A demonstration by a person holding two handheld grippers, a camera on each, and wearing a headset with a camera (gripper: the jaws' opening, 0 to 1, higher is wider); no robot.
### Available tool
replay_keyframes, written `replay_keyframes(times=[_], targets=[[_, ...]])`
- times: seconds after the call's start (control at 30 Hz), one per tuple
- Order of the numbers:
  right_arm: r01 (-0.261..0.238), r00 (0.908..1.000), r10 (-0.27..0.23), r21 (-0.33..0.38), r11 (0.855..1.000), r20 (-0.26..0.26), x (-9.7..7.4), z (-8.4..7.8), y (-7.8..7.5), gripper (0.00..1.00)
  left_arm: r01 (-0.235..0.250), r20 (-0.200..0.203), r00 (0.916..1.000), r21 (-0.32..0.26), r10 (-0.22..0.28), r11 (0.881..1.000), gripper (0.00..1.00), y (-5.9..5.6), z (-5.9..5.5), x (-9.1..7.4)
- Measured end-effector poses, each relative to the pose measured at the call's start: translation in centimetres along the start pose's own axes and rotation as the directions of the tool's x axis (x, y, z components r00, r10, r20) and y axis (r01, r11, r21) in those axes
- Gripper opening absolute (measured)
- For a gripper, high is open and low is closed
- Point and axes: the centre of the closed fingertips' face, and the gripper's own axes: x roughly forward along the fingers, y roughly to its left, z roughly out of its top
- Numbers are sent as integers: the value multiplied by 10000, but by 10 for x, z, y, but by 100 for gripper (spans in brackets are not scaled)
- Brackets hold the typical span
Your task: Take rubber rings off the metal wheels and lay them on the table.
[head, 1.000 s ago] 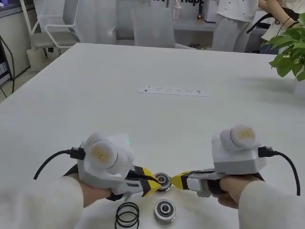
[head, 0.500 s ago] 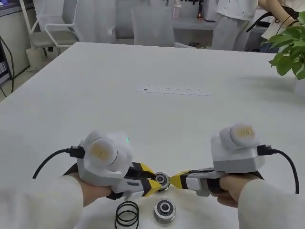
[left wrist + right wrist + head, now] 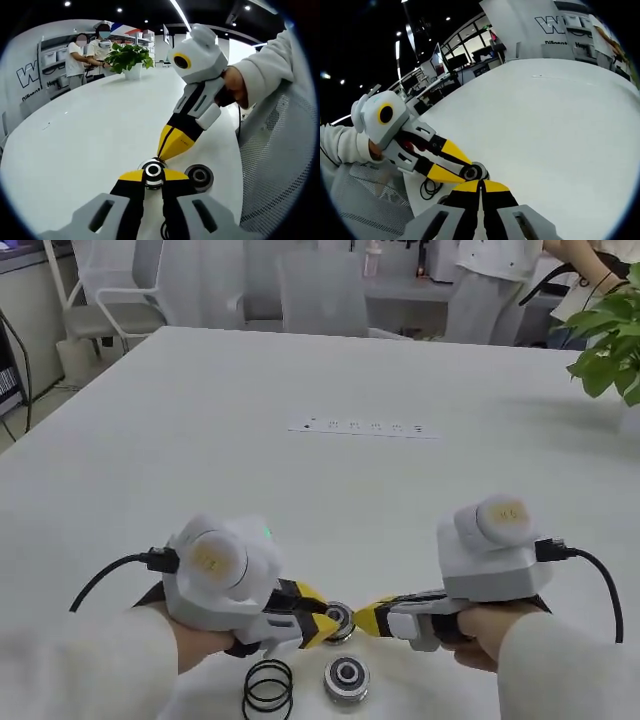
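Note:
My left gripper point(image 3: 333, 624) is shut on a small metal wheel point(image 3: 339, 619), held just above the table near its front edge. In the left gripper view the wheel point(image 3: 152, 171) sits between my yellow jaw tips. My right gripper point(image 3: 360, 617) is shut, and its tips meet the wheel's right rim; I cannot tell whether they pinch a rubber ring. In the right gripper view its jaws point(image 3: 480, 184) are closed just below the wheel point(image 3: 473, 172). A second wheel point(image 3: 346, 680) lies on the table in front, and black rubber rings point(image 3: 268, 687) lie to its left.
The white table point(image 3: 300, 510) stretches away with a printed strip point(image 3: 365, 428) at its middle. A potted plant point(image 3: 610, 350) stands at the far right edge. Chairs and people are beyond the far edge. Cables trail from both grippers.
My right gripper has edged slightly left, closer against the held wheel. The left gripper, the second wheel and the rings have stayed where they were.

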Motion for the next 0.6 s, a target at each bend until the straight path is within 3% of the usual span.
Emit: replay_keyframes(times=[0.6], targets=[[-97, 9999, 95, 231, 9997, 80, 1, 3, 3, 0, -85, 45, 10000, 252, 84, 9996, 8, 1, 1, 1]])
